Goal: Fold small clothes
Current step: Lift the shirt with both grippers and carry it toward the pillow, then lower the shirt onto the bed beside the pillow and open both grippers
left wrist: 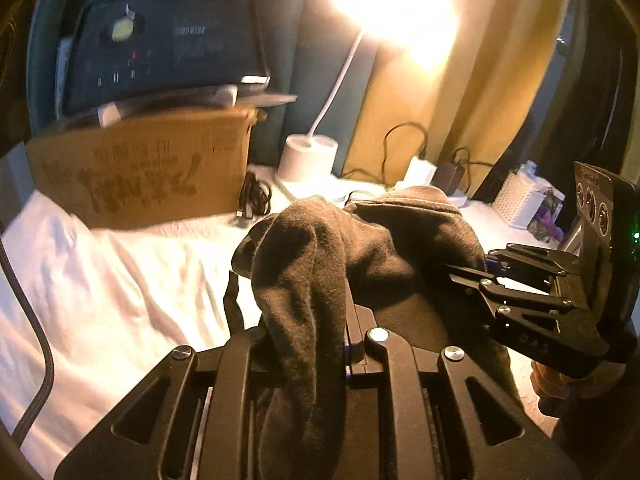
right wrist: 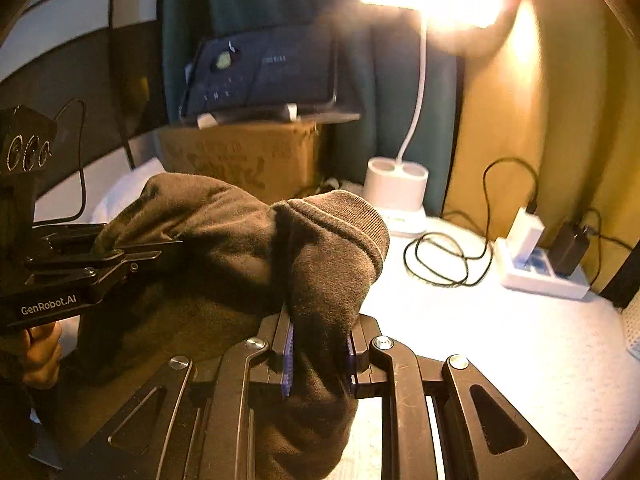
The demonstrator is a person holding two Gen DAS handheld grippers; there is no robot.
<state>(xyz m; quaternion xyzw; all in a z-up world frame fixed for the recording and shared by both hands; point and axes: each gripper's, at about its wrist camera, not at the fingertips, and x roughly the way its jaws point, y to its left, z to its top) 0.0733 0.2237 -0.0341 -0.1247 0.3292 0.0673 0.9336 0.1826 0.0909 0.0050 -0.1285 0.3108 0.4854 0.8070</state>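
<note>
A dark brown knit garment (left wrist: 400, 240) with a ribbed cuff (right wrist: 360, 216) hangs bunched between my two grippers, above the white cloth surface (left wrist: 100, 280). My left gripper (left wrist: 308, 340) is shut on one bunched end, and folds of cloth drape over its fingers. The right gripper (right wrist: 320, 328) is shut on the cuffed end, with its blue pads (right wrist: 287, 360) pressing the fabric from both sides. Each gripper also appears in the other's view, biting into the garment: the right gripper (left wrist: 452, 272) from the right, the left gripper (right wrist: 164, 250) from the left. A hand (right wrist: 36, 352) holds the left handle.
A cardboard box (left wrist: 140, 176) carrying a dark blue device (left wrist: 160, 48) stands at the back left. A lit white desk lamp (left wrist: 308, 156) stands behind the garment. A coiled black cable (right wrist: 440, 260) and a power strip (right wrist: 536, 268) lie to the right, with a white basket (left wrist: 516, 200) further right.
</note>
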